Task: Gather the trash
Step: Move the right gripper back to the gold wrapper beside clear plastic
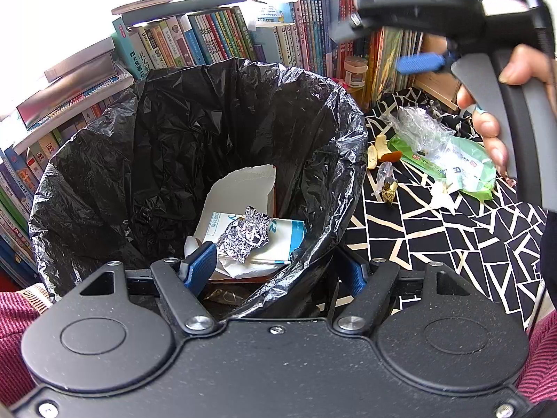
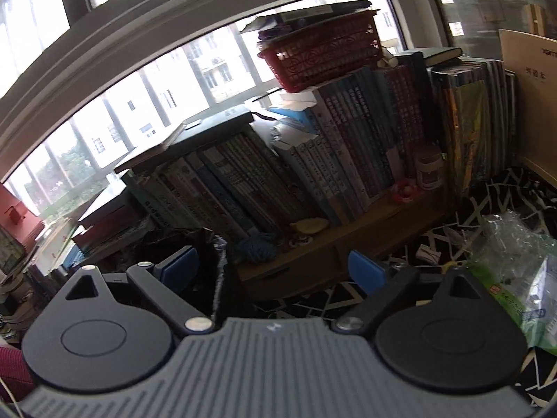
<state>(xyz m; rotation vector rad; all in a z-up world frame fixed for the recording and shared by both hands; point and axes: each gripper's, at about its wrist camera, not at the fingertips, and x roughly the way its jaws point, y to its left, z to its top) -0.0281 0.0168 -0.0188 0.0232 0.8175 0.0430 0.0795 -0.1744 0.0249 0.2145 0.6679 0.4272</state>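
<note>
The trash bin (image 1: 195,160), lined with a black plastic bag (image 1: 104,174), stands at the left edge of the bench (image 1: 435,244), against a row of upright books (image 1: 216,38). Inside it lie a crumpled piece of foil (image 1: 245,235) on top of a white and blue packet (image 1: 278,240) and torn white paper (image 1: 240,188); what sits beneath them is hidden.

The left tongs (image 1: 275,268) pinch the near rim of the bin, one blue pad inside the liner and the other outside, the outer one partly hidden by the plastic. The right tongs (image 2: 275,266) are spread wide with nothing between them; in the left wrist view they appear blurred at upper right, held by a hand (image 1: 497,104) cut off by the frame.

More trash lies on the bench to the right of the bin: a clear plastic wrapper (image 1: 421,129) over a green packet (image 1: 466,163), a yellowish peel (image 1: 377,149), a small twisted wrapper (image 1: 386,184) and a white scrap (image 1: 442,195). Several are too small to identify.

The bench carries a black cloth with pale crossing lines. A red basket (image 2: 323,59) sits on top of the books, with windows (image 2: 139,104) behind. A dark red sleeve (image 1: 14,331) shows at the lower left.
</note>
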